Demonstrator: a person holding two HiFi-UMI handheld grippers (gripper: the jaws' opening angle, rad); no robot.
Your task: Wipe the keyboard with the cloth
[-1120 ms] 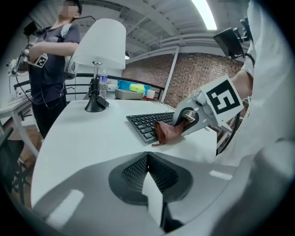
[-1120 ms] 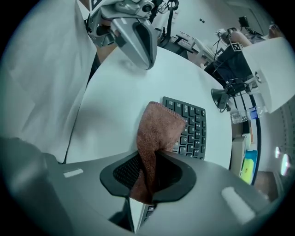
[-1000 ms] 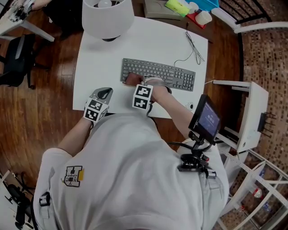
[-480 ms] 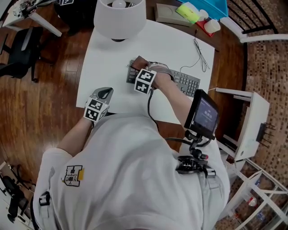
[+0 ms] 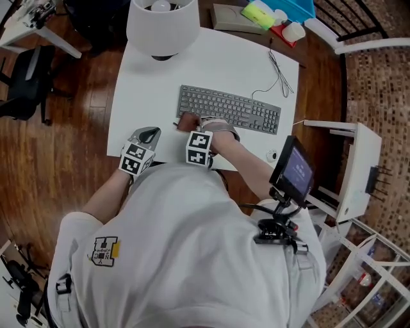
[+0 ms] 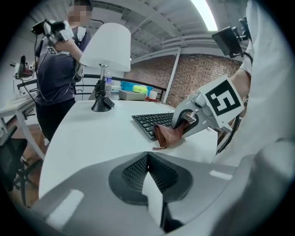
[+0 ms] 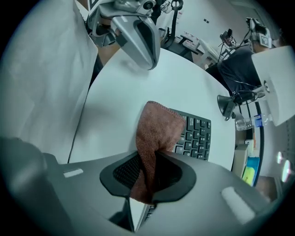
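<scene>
The grey keyboard (image 5: 234, 109) lies across the white table (image 5: 237, 57). My right gripper (image 5: 190, 123) points steeply down at the keyboard's near left corner, shut on the brown cloth (image 5: 187, 121). In the right gripper view the cloth (image 7: 156, 131) hangs from the jaws over the end keys of the keyboard (image 7: 197, 134). My left gripper (image 5: 149, 135) rests low over the table's near left edge, shut and holding nothing. From the left gripper view, the cloth (image 6: 167, 135) touches the keyboard (image 6: 151, 121) under the right gripper (image 6: 186, 122).
A white lamp (image 5: 162, 25) stands at the table's far left. The keyboard cable (image 5: 279, 72) runs to the far right corner. Boxes and bottles (image 5: 259, 13) sit beyond the table. A white shelf unit (image 5: 359, 166) stands on the right, an office chair (image 5: 25, 83) on the left.
The right gripper carried the cloth to the far side of the keyboard's left end, then back to its near left corner. The left gripper stayed where it was.
</scene>
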